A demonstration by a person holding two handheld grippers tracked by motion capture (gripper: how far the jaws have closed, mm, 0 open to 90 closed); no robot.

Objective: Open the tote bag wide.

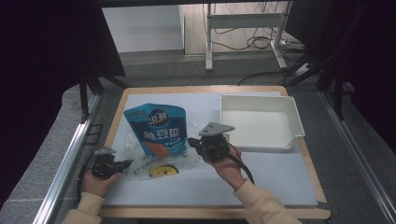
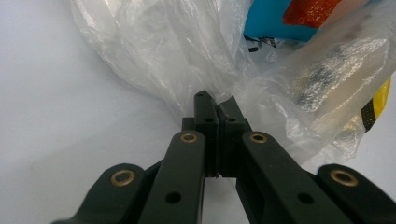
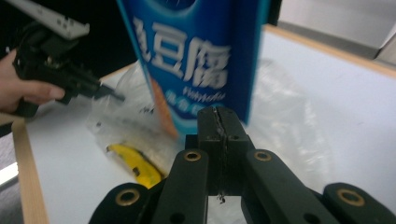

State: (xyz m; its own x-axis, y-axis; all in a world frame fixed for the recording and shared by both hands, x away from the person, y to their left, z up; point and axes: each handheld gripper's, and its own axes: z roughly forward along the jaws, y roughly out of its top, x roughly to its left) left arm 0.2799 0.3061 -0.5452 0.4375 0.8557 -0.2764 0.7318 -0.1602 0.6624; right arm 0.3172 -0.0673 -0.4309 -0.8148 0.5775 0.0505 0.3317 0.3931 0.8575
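Left hand-held gripper (image 2: 215,105): jaws closed, pinching the edge of the clear plastic bag (image 2: 187,51).
Right hand-held gripper (image 3: 219,122): jaws closed, nipping the bag's film beside the blue pouch (image 3: 201,60).
Clear plastic bag: lies on the bench (image 1: 280,172), around the pouch's base.
Yellow item (image 1: 163,171): inside the bag.
White tray (image 1: 294,119): bench's far right.

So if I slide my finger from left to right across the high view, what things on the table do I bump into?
Left hand-held gripper → yellow thing inside the clear plastic bag → right hand-held gripper → white tray. The blue pouch sits over the bag between the two grippers, so its place in the line is unclear.
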